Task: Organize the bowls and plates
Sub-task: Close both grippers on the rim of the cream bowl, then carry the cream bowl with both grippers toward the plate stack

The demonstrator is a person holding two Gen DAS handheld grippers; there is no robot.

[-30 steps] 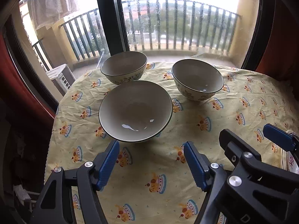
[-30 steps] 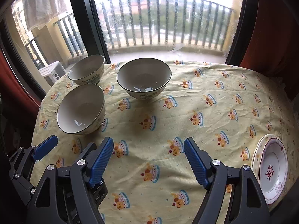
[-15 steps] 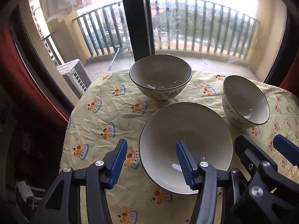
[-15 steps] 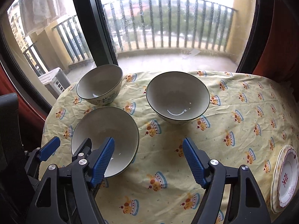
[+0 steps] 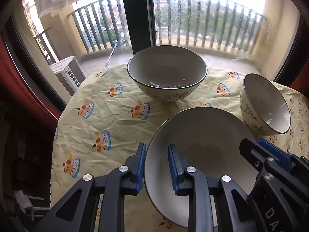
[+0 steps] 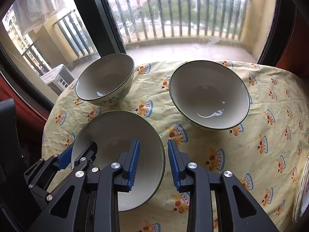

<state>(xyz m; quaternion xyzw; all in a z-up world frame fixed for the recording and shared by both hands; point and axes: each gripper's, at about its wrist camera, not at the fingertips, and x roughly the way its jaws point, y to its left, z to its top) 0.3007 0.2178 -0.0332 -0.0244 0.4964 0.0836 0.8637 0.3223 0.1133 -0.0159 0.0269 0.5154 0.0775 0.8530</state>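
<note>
Three cream bowls with dark rims stand on the yellow tablecloth (image 5: 115,119). Both grippers straddle the rim of the near bowl (image 5: 202,154) (image 6: 115,135). My left gripper (image 5: 156,167) has its jaws closing on the bowl's left rim, one pad against the outer wall and one inside. My right gripper (image 6: 151,164) has its jaws closing over the right rim, with a thin gap still showing at the outer pad. Each view also shows the other gripper across the bowl: the right gripper (image 5: 259,147) and the left gripper (image 6: 81,147). A patterned plate (image 6: 303,189) lies at the right edge.
A second bowl (image 5: 166,71) (image 6: 104,79) stands behind the near one by the window. A third bowl (image 5: 266,104) (image 6: 208,94) stands to the right. The round table's edge drops off close on the left. Glass and a balcony railing lie beyond.
Both grippers moved forward and down from the bare cloth to the near bowl. Their jaws narrowed from wide open to straddling its rim on opposite sides.
</note>
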